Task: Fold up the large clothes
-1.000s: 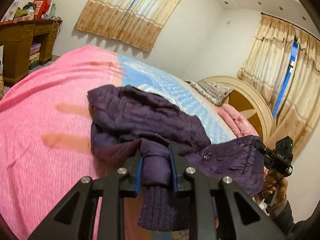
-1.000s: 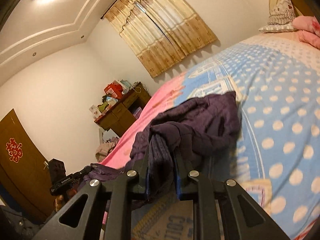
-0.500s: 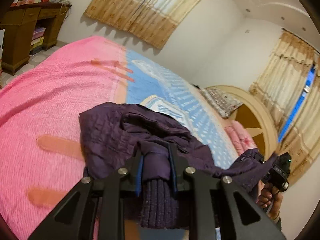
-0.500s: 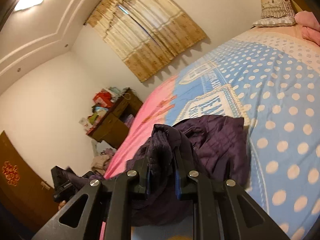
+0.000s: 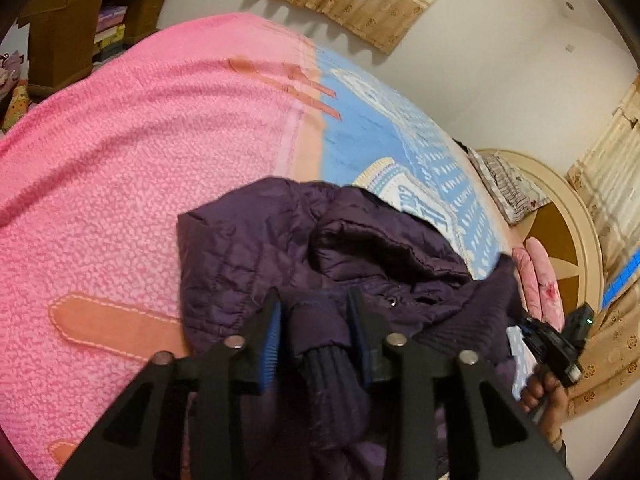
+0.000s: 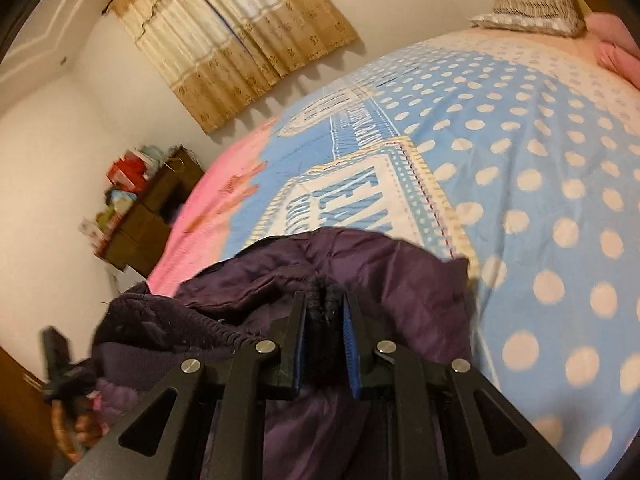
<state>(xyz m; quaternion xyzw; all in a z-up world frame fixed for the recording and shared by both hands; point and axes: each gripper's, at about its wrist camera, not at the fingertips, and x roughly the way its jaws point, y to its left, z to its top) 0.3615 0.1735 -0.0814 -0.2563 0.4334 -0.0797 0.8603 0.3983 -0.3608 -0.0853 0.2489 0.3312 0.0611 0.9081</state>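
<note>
A dark purple quilted jacket (image 5: 288, 240) lies bunched on the bed near its front edge. My left gripper (image 5: 314, 304) is shut on a sleeve end with a ribbed knit cuff (image 5: 328, 384). My right gripper (image 6: 324, 304) is shut on another dark edge of the same jacket (image 6: 384, 276), with a ribbed cuff (image 6: 160, 332) bunched to its left. In the left wrist view the right gripper (image 5: 560, 344) shows at the far right, held in a hand. In the right wrist view the left gripper (image 6: 60, 364) shows blurred at the lower left.
The bed has a pink fleece blanket (image 5: 132, 152) on one half and a blue polka-dot cover (image 6: 540, 168) on the other. Pillows (image 6: 532, 4) and a round headboard (image 5: 560, 240) are at the far end. A wooden desk (image 5: 80, 20) stands by the wall.
Both grippers have tilted down and moved forward over the bed while keeping hold of the jacket. The jacket has bunched closer to the grippers and lies lower on the bed.
</note>
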